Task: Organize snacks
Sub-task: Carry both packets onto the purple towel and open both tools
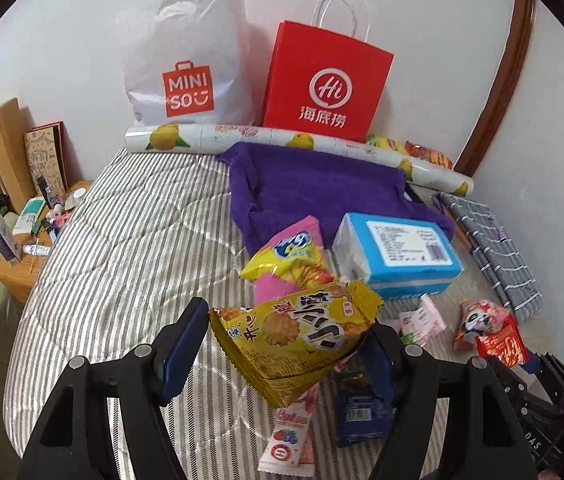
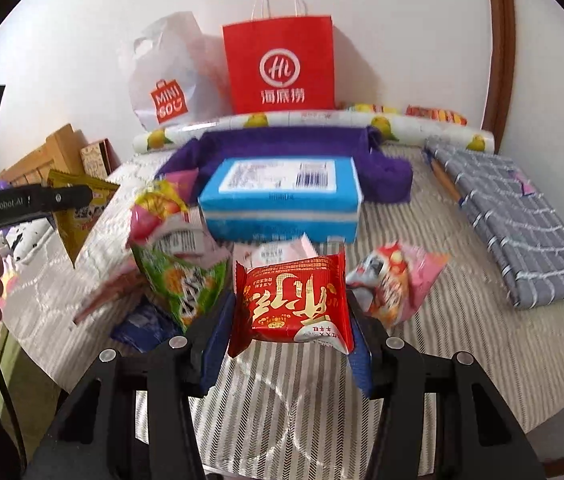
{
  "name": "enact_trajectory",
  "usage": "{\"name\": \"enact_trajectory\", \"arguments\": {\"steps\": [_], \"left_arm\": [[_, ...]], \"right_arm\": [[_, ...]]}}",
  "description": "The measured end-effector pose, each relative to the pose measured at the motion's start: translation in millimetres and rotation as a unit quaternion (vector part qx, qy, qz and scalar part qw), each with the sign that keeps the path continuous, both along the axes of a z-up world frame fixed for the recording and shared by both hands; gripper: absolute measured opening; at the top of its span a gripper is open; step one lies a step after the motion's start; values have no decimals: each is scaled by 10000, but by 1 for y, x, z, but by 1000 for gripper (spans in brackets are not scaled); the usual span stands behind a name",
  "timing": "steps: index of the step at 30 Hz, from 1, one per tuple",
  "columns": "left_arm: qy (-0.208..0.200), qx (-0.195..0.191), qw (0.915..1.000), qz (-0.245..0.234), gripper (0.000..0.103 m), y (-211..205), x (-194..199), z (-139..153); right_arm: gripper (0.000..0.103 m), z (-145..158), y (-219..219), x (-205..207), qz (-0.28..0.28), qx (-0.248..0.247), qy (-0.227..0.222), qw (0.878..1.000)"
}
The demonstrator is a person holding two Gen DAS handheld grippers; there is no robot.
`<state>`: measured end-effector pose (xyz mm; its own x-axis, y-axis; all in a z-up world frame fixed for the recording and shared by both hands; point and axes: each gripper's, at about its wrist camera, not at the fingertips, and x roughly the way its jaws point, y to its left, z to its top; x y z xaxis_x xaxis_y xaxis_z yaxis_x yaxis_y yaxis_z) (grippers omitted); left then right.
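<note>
glossy foil snack packets (image 2: 294,300), cloth bedcover (image 1: 129,240).

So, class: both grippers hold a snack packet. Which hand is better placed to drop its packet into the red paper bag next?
Probably the right. Its gripper, shut on the red packet, faces the red paper bag almost head-on; from the left gripper the bag sits off to the right.

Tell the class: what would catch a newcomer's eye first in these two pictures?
First, the snacks caught up close: a yellow cracker packet between the left hand-held gripper's fingers, and a red snack packet clamped in the right hand-held gripper. Behind them, a bright red paper bag stands against the wall beside a white Miniso bag, with a blue tissue pack on the striped bed.
</note>
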<state>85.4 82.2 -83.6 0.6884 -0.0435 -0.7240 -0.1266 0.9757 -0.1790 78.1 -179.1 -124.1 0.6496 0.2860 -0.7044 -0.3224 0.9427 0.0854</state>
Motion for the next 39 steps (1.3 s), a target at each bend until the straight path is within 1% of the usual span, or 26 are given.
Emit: {"name": "enact_trajectory", "arguments": {"steps": [5, 9, 15, 20, 26, 31, 33, 39], "left_arm": [[-77, 23, 9999, -74, 70, -7, 6, 18], [-158, -88, 9995, -255, 70, -18, 14, 30], [-204, -110, 9983, -532, 70, -37, 36, 45], [-195, -101, 9975, -665, 70, -47, 61, 55], [-188, -62, 9974, -695, 70, -46, 90, 65], [-186, -38, 9979, -619, 70, -39, 114, 72], [-187, 13, 9981, -594, 70, -36, 124, 73], [-212, 211, 9984, -475, 70, -28, 157, 76]], "right_arm": [[52, 25, -4, 6, -113, 44, -163, 9998], [52, 41, -7, 17, -209, 161, -211, 9994], [52, 62, -5, 37, -279, 186, -295, 9990], [52, 82, -1, 62, -280, 186, -440, 9985], [52, 95, 7, 97, -260, 178, -522, 9981], [52, 103, 14, 130, -122, 373, -526, 9978], [52, 104, 15, 143, -99, 431, -495, 9978], [52, 106, 25, 185, -122, 326, -580, 9977]]}}
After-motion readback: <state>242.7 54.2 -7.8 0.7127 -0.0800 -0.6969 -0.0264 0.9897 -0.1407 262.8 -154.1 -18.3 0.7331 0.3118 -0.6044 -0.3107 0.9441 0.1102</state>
